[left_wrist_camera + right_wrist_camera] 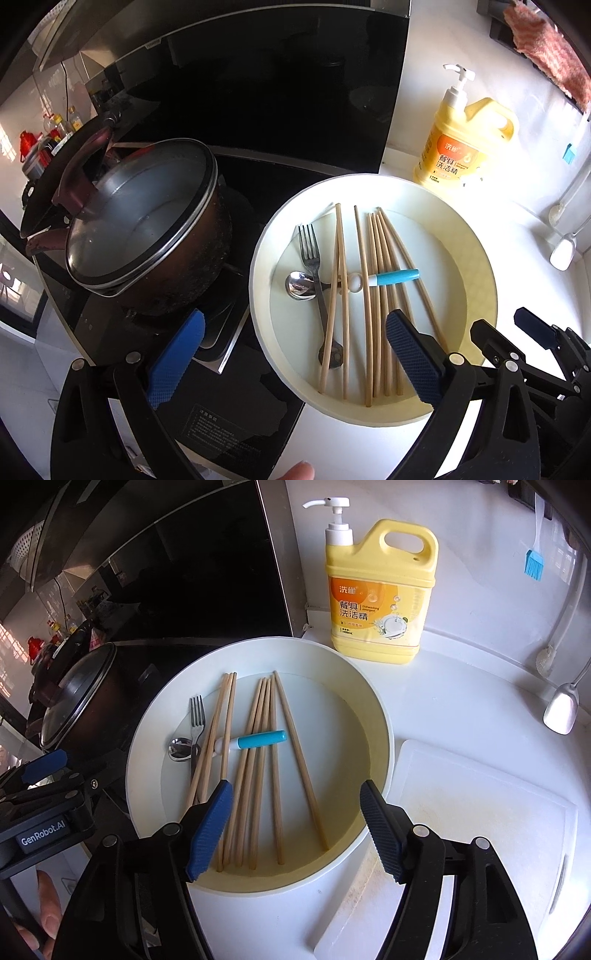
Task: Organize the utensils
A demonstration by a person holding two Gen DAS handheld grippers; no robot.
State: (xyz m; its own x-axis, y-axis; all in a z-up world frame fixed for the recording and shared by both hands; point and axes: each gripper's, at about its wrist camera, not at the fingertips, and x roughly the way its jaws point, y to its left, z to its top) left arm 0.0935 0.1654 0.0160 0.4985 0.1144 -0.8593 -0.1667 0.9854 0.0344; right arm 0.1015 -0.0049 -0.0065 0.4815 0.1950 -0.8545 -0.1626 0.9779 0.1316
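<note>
Hovering wide-open, empty: both tools (295, 332) (299, 805).

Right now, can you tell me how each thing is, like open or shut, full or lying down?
left hand-held gripper: open, holding nothing
right hand-held gripper: open, holding nothing
basin: upright, holds utensils
chopsticks: lying loose in basin
fork: lying flat, crossing the spoon
spoon: lying bowl up
pot: lid on
detergent bottle: upright
cutting board: lying flat

white counter (461, 701) | on it: basin (369, 709), detergent jug (380, 602), cutting board (480, 812)
</note>
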